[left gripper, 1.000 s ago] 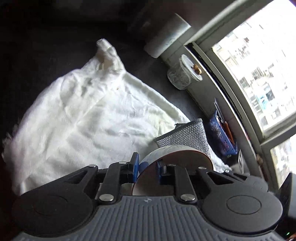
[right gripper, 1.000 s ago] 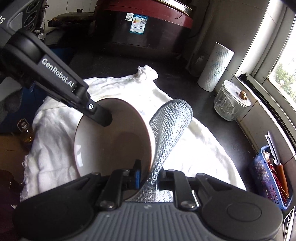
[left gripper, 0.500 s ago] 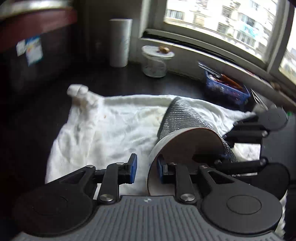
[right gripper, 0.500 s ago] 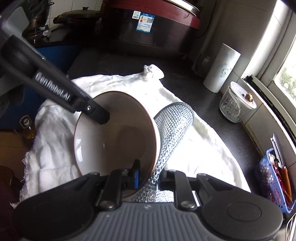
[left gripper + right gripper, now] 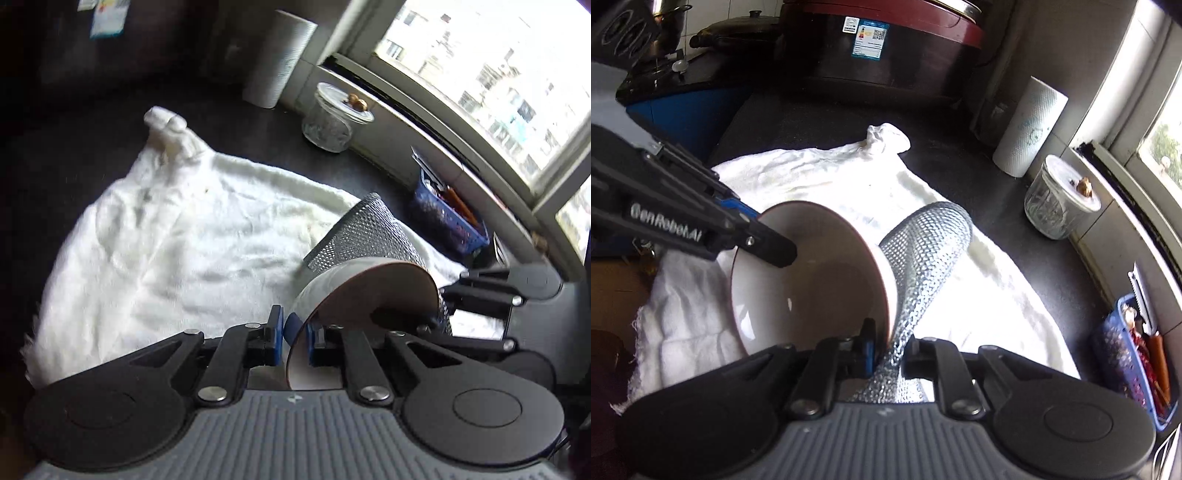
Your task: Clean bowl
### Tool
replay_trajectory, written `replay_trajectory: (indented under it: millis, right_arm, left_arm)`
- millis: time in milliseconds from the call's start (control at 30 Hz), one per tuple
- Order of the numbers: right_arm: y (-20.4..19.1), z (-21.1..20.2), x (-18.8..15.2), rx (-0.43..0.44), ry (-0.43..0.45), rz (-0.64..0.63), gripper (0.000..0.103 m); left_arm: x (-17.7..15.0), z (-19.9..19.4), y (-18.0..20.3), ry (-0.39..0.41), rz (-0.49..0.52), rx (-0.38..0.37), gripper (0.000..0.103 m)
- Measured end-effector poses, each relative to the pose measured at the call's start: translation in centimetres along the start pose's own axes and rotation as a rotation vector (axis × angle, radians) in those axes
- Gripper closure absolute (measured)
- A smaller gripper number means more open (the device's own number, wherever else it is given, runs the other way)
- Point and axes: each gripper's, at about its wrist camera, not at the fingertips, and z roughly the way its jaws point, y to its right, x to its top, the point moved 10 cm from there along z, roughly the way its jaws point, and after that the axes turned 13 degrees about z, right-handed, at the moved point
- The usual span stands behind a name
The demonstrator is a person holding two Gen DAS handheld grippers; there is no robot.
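Left gripper (image 5: 293,334) closing its fingers on the bowl (image 5: 809,280) rim, bowl tipped on edge above the white cloth (image 5: 177,240). Right gripper (image 5: 890,350) fingers clamped narrow on the mesh scrubber (image 5: 923,251), which presses the bowl's outer wall. Dark surface (image 5: 997,206) bare beyond the cloth edges; jar (image 5: 1056,199), paper roll (image 5: 1030,125) and blue basket (image 5: 1126,350) line the window side.

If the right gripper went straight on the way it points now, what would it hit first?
Probably the white towel on the counter. The right gripper, jaws shut on the silver scrubbing cloth, points downward; the cloth rubs the outside of the bowl, which sits just left of the line. Depth is unclear.
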Motion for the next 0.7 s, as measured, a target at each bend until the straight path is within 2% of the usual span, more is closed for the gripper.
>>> replay_trajectory:
  millis: [133, 200, 267, 300, 367, 433, 467, 500, 533, 567, 633, 667, 700]
  right_arm:
    - [-0.8, 0.3, -0.5, 0.009, -0.004, 0.019, 0.083]
    - [-1.1, 0.4, -0.6, 0.016, 0.002, 0.042, 0.082]
    - [-1.4, 0.4, -0.6, 0.015, 0.007, 0.054, 0.081]
    - [-1.4, 0.4, -0.6, 0.015, 0.009, 0.058, 0.082]
    - [-1.4, 0.4, -0.6, 0.017, 0.006, 0.064, 0.082]
    - [-1.2, 0.4, -0.7, 0.023, -0.002, 0.071, 0.084]
    - [-1.1, 0.3, -0.7, 0.027, -0.001, 0.068, 0.085]
    - [-1.1, 0.2, -0.7, 0.027, -0.005, 0.057, 0.085]
    - [-1.1, 0.2, -0.6, 0.026, -0.006, 0.045, 0.086]
    - [-1.1, 0.1, -0.5, 0.027, -0.006, 0.031, 0.087]
    - [-1.1, 0.0, -0.3, 0.027, -0.012, -0.005, 0.088]
    - [-1.2, 0.0, -0.2, 0.027, -0.015, -0.025, 0.088]
    - [-1.2, 0.0, -0.1, 0.023, -0.018, -0.047, 0.088]
  left_arm:
    - [-1.3, 0.8, -3.0, -0.03, -0.382, -0.1, 0.084]
    - [-2.2, 1.1, -3.6, -0.055, -0.48, -0.122, 0.084]
    - [-2.7, 1.3, -3.8, -0.069, -0.521, -0.133, 0.084]
    - [-2.5, 1.3, -3.5, -0.069, -0.479, -0.128, 0.084]
    - [-1.9, 1.1, -2.3, -0.071, -0.316, -0.09, 0.084]
    - [-0.2, 0.2, 0.1, -0.05, 0.042, 0.032, 0.084]
    - [0.4, -0.2, 1.3, -0.036, 0.191, 0.074, 0.084]
    - [1.0, -0.6, 3.2, -0.011, 0.393, 0.117, 0.084]
    - [1.3, -0.8, 4.6, 0.007, 0.528, 0.133, 0.084]
    - [1.5, -0.9, 5.4, 0.015, 0.603, 0.144, 0.084]
    - [1.7, -0.8, 7.3, 0.022, 0.815, 0.198, 0.085]
    - [1.6, -0.6, 7.7, 0.018, 0.873, 0.217, 0.087]
    - [1.6, -0.5, 7.7, 0.017, 0.867, 0.217, 0.087]
